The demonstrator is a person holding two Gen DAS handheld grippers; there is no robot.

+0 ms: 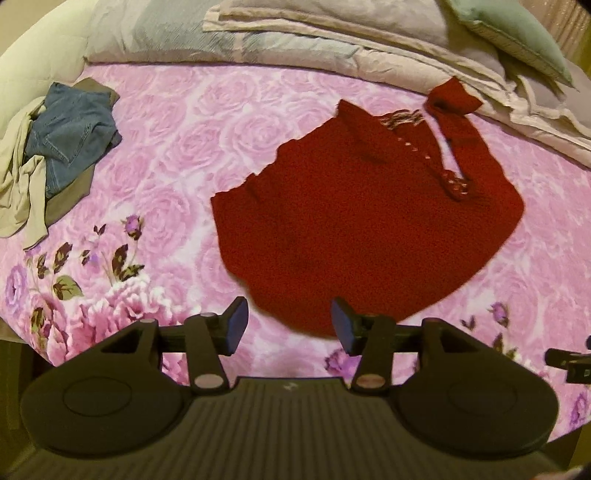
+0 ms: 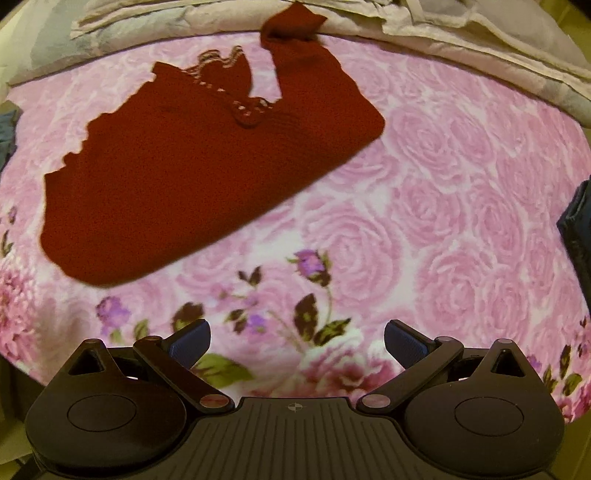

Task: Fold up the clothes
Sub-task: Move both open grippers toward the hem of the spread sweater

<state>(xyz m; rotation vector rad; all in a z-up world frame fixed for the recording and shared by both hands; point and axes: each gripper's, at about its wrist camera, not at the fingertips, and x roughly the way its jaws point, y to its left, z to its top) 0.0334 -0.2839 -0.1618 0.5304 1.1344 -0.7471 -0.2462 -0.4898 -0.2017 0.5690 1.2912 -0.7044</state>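
Through the left wrist view, the red knitted sweater [image 1: 354,206] lay spread on the pink rose-print bedspread [image 1: 177,147], filling the center and right of the frame, its striped collar [image 1: 402,120] toward the top and 1 sleeve [image 1: 452,99] reaching to the upper right against the rumpled beige duvet [image 1: 332,40]. The left gripper [image 1: 290,325] hung at the bottom center with its jaws standing wide apart and nothing between them; the sweater's near hem sat just beyond the blue pads [image 1: 236,325], not touched as far as I could tell. A heap of unfolded things, blue jeans [image 1: 70,133] among pale garments, waited at the left edge, and a green pillow [image 1: 513,33] sat at the upper right. In the right wrist view, the same sweater [image 2: 192,166] occupied the upper left, lying at a slant, its sleeve [image 2: 295,26] at the top center. The right gripper [image 2: 297,347] at the bottom was also spread wide and empty, over bare floral cloth, well apart from the sweater. A dark garment [image 2: 578,229] showed at the right edge; whether it was folded I could not tell. By my reckoning the sweater was only laid out, perhaps with 1 side tucked in, so its folding was scarcely begun, and the heap remained.
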